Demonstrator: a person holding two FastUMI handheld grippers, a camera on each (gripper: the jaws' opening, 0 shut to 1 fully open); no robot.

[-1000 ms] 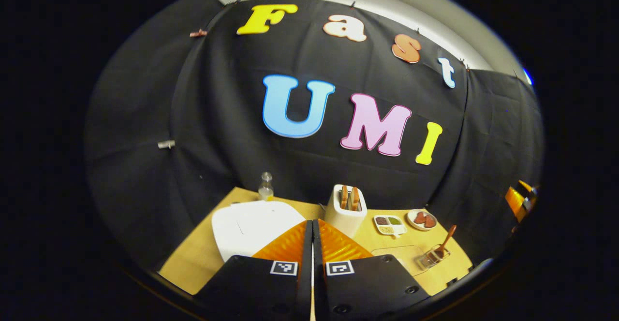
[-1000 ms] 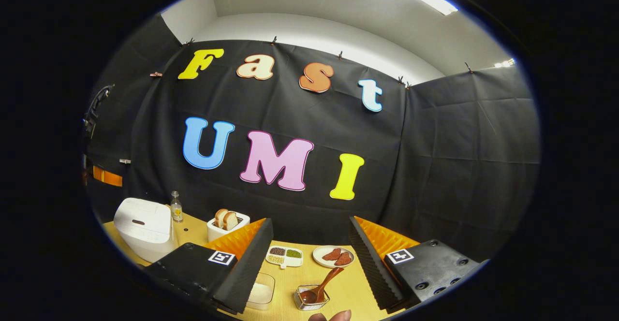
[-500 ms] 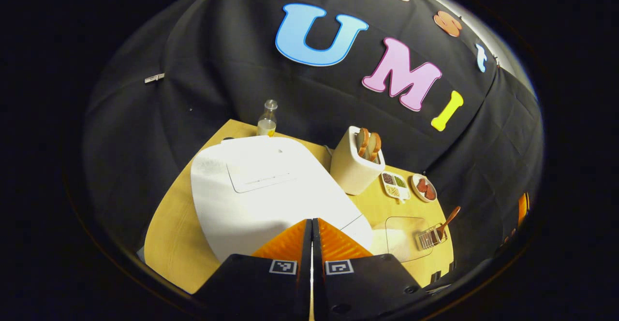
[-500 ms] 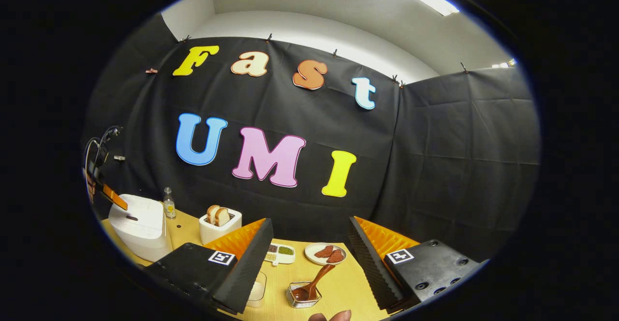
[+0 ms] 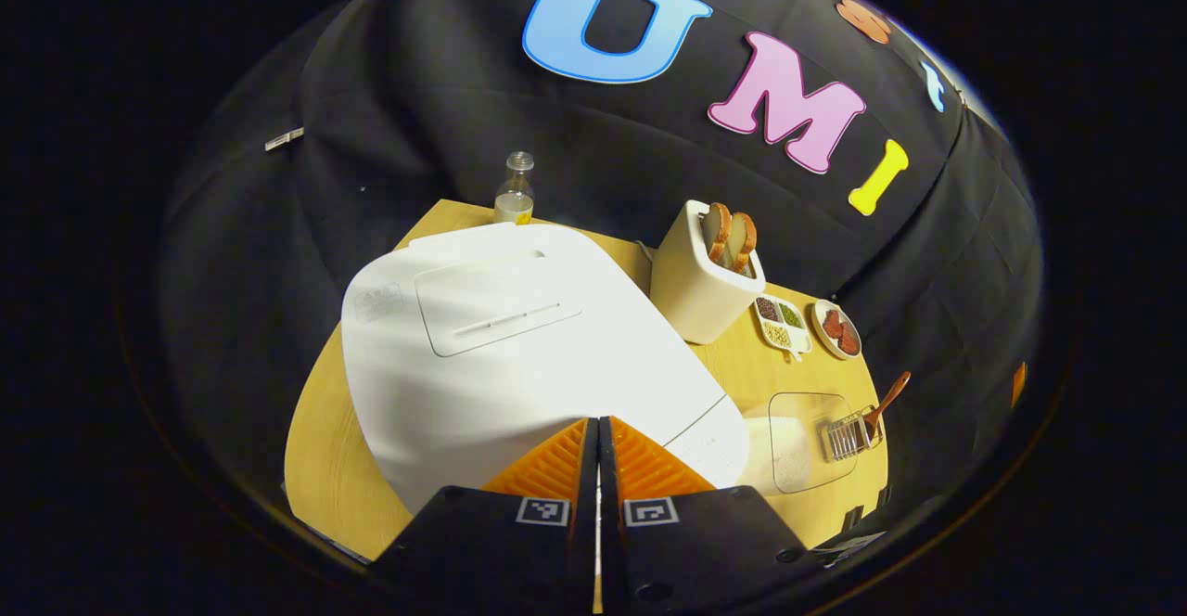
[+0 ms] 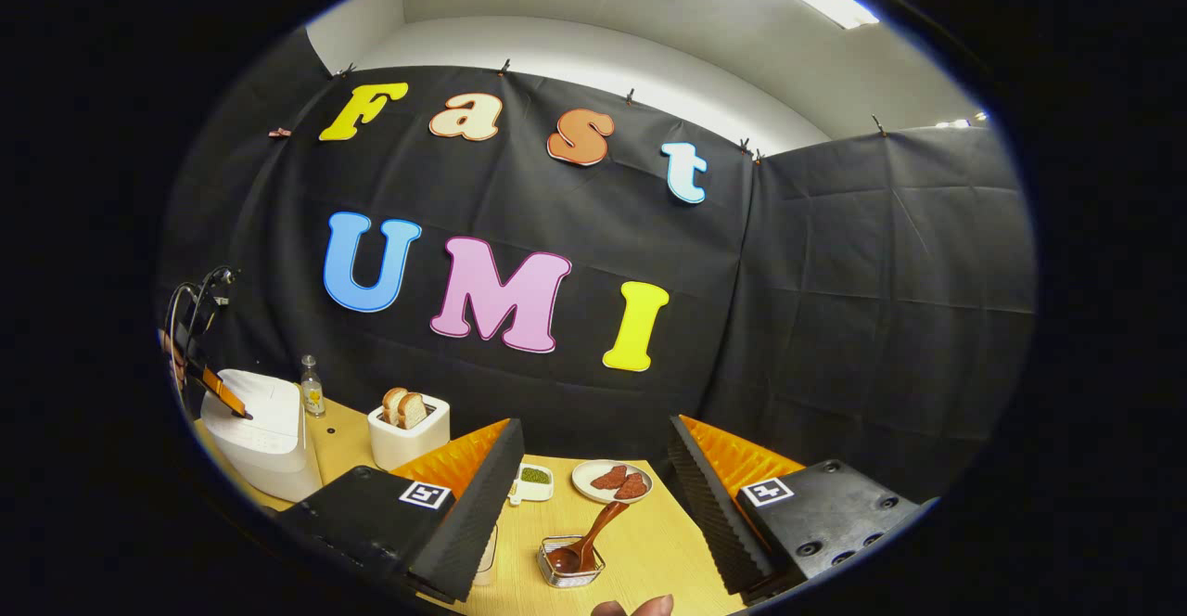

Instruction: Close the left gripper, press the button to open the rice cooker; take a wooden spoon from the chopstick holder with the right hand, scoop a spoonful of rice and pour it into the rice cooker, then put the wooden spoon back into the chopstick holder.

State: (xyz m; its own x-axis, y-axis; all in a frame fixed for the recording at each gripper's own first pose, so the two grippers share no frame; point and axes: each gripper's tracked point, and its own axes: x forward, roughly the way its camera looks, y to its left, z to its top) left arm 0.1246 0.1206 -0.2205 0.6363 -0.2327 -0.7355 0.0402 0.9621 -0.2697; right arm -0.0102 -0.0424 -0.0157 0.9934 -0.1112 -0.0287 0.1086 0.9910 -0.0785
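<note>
Left gripper [image 5: 598, 426], jaws together, has dropped right onto the white boxy rice cooker [image 5: 501, 338], so the button press looks imminent. Right gripper [image 6: 593, 468] waits, jaws apart, above the brown wooden spoon [image 6: 584, 542].

White rice cooker [image 5: 519, 356], brown wooden spoon [image 6: 586, 538]

One rice cooker [image 5: 519, 347], one bottle [image 5: 514, 191], one toaster [image 5: 700, 282] with two bread slices [image 5: 729, 237]. One sectioned dish [image 5: 781, 323], one plate [image 5: 837, 329], one clear box [image 5: 802, 430]. One wire holder [image 6: 570, 562] with one spoon [image 6: 586, 542].
</note>
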